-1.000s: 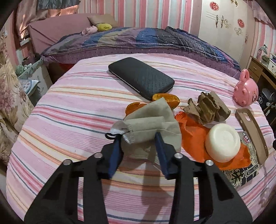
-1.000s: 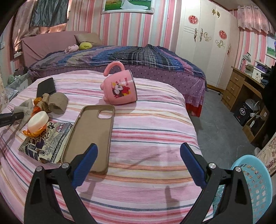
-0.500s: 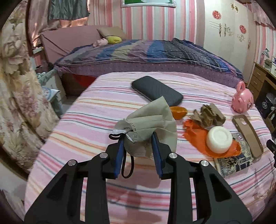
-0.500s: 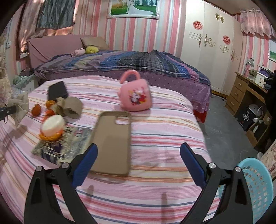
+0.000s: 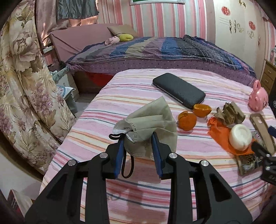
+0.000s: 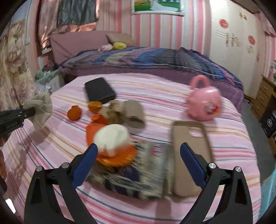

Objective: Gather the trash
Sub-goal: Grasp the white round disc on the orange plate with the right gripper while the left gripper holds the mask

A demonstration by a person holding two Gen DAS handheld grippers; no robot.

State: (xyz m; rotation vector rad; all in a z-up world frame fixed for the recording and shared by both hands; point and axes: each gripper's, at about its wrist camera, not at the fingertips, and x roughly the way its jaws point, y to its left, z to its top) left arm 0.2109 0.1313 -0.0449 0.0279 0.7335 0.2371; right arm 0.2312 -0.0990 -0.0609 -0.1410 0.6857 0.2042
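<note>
While the left hand-held gripper (image 5: 138, 146) pinches a crumpled beige face mask (image 5: 151, 124) above the striped table (image 5: 138, 194), left of the black phone (image 5: 179, 89), the right hand-held gripper (image 6: 138, 162) gapes wide, holding nothing.

A home bedroom: a bed (image 5: 155, 51) under a striped blanket lies at 12 o'clock, with pillows (image 5: 120, 30) at its head. Pink-striped wallpaper (image 6: 155, 27) carries a framed picture (image 6: 155, 6); a white wardrobe (image 6: 238, 39) stands at 2 o'clock, floral curtains (image 5: 22, 72) at 9 o'clock.
</note>
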